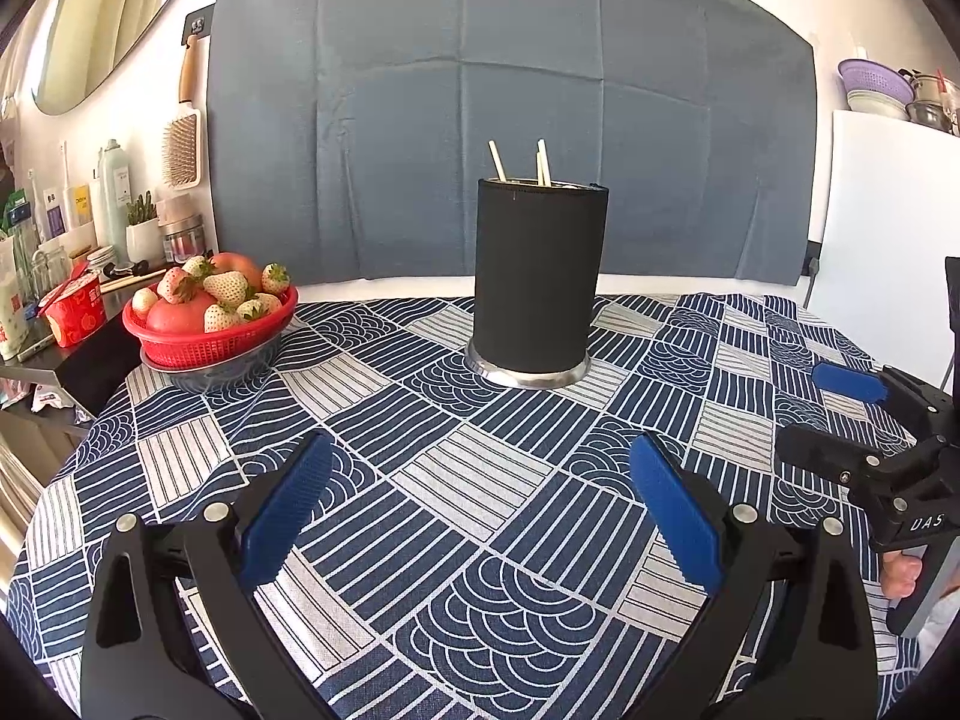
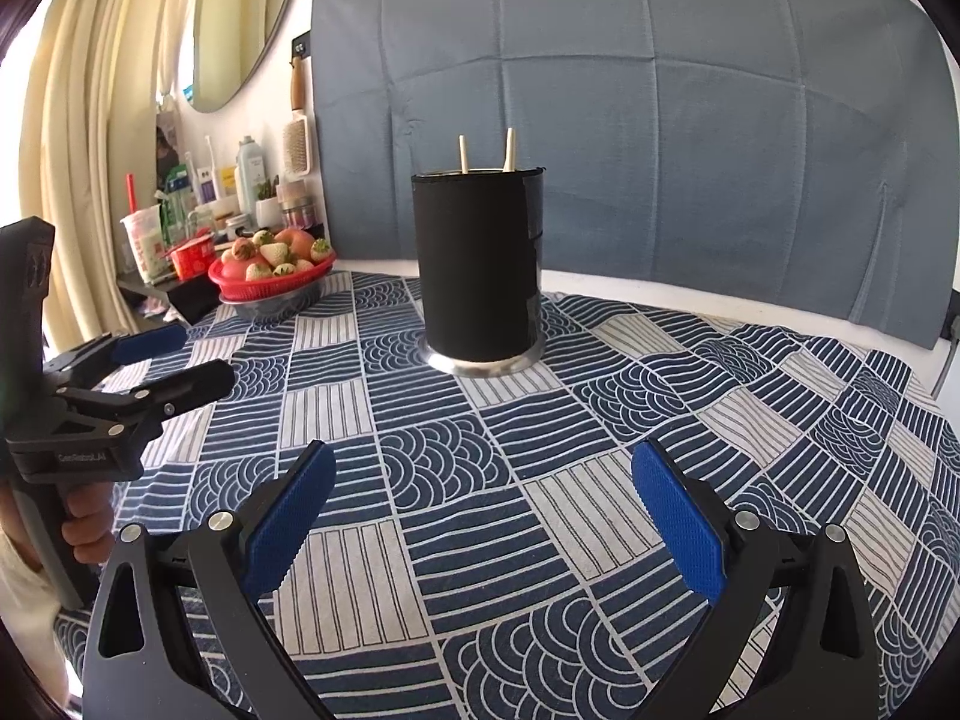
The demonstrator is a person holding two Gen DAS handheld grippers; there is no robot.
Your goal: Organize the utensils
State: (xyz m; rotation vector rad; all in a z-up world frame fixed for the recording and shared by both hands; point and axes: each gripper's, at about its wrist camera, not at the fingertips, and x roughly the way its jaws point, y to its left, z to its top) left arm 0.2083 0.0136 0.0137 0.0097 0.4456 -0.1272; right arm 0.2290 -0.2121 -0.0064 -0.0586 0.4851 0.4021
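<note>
A black cylindrical utensil holder [image 1: 537, 276] [image 2: 478, 267] with a metal base stands upright on the patterned tablecloth, toward the far middle. Pale chopstick ends [image 1: 543, 163] [image 2: 509, 150] stick up out of it. My left gripper [image 1: 480, 510] hovers open over the cloth, short of the holder, nothing between its blue pads. My right gripper [image 2: 480, 516] is also open and empty, at a similar distance from the holder. Each gripper shows in the other's view: the right gripper [image 1: 828, 414] at the right edge, the left gripper [image 2: 174, 360] at the left edge, both open.
A red basket of strawberries and tomatoes [image 1: 210, 309] [image 2: 273, 267] sits at the table's far left. Beyond it a side shelf [image 1: 60, 354] carries bottles, jars and cups. A grey-blue padded panel [image 1: 510, 90] stands behind the table. A hand [image 2: 90, 531] holds the left gripper's handle.
</note>
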